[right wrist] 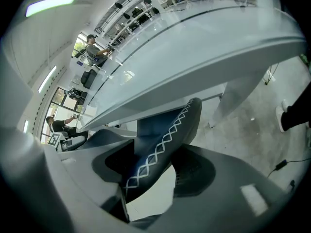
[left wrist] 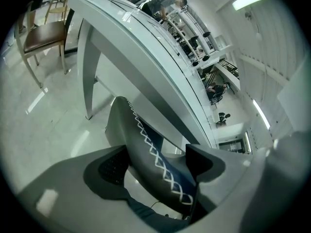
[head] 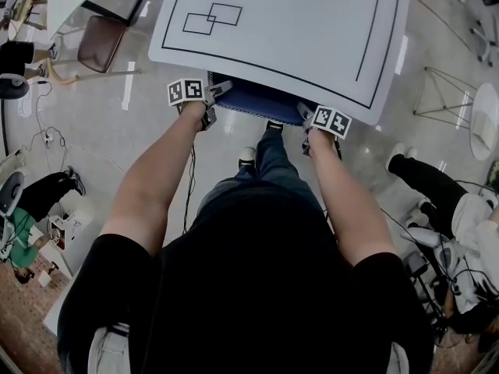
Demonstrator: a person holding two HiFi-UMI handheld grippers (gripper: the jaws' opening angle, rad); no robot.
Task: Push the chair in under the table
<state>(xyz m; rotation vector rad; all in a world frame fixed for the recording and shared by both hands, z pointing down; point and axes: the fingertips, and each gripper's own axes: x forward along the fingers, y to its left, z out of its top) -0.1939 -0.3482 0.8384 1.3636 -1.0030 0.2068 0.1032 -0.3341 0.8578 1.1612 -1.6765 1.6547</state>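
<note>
A blue chair backrest (head: pixel 253 100) with white zigzag stitching pokes out from under the near edge of the white table (head: pixel 296 22). My left gripper (head: pixel 214 92) is at the backrest's left end and my right gripper (head: pixel 306 115) at its right end. In the left gripper view the backrest (left wrist: pixel 150 149) runs between the jaws of the left gripper (left wrist: pixel 153 164), which stand wide open with a gap on the right side. In the right gripper view the right gripper (right wrist: pixel 155 166) has its jaws closer together, closed on the backrest (right wrist: pixel 165 135), under the tabletop (right wrist: pixel 194 47).
A brown wooden chair (head: pixel 101 41) stands at the far left beyond the table. A wire-frame stand (head: pixel 444 92) and a person's legs (head: pixel 421 178) are at the right. Cables (head: pixel 47 139) lie on the floor at the left. My feet (head: pixel 247 157) are just behind the chair.
</note>
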